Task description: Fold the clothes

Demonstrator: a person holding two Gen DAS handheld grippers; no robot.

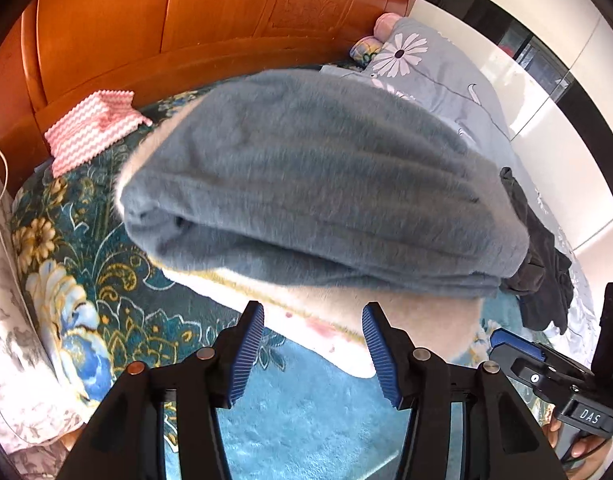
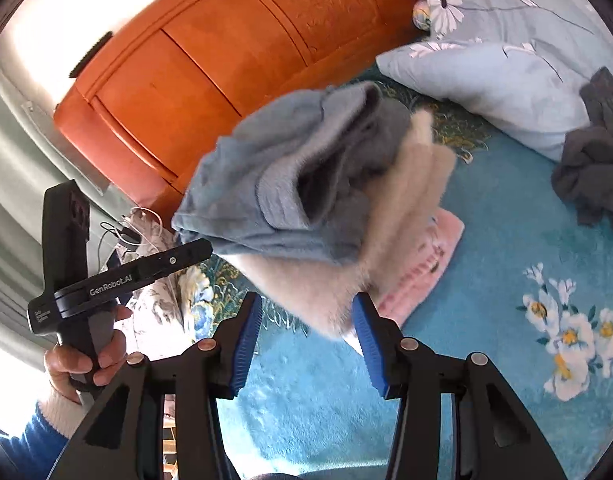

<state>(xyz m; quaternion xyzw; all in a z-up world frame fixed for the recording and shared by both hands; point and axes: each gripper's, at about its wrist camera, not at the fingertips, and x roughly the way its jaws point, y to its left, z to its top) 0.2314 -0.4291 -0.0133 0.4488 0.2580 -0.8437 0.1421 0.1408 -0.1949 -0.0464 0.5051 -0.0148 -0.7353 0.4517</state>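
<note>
A folded blue-grey fleece garment [image 1: 314, 184] lies on top of a cream fleece garment [image 1: 406, 320] on the teal flowered bedspread [image 1: 306, 420]. In the right wrist view the same blue-grey garment [image 2: 290, 184] and cream garment [image 2: 402, 216] rest on a pink folded piece [image 2: 426, 264]. My left gripper [image 1: 312, 320] is open just short of the cream edge, gripping nothing. My right gripper [image 2: 306, 312] is open too, and the cream edge reaches between its tips without being pinched. One finger [image 1: 518, 350] of the right gripper shows at the lower right of the left wrist view.
An orange wooden headboard [image 1: 186, 32] runs behind the stack. A pink-and-white zigzag cloth [image 1: 90, 128] lies by it. A dark grey heap of clothes [image 2: 590, 164] and a pale blue flowered quilt [image 2: 498, 76] sit to the right. A hand [image 2: 86, 360] holds the left gripper's handle.
</note>
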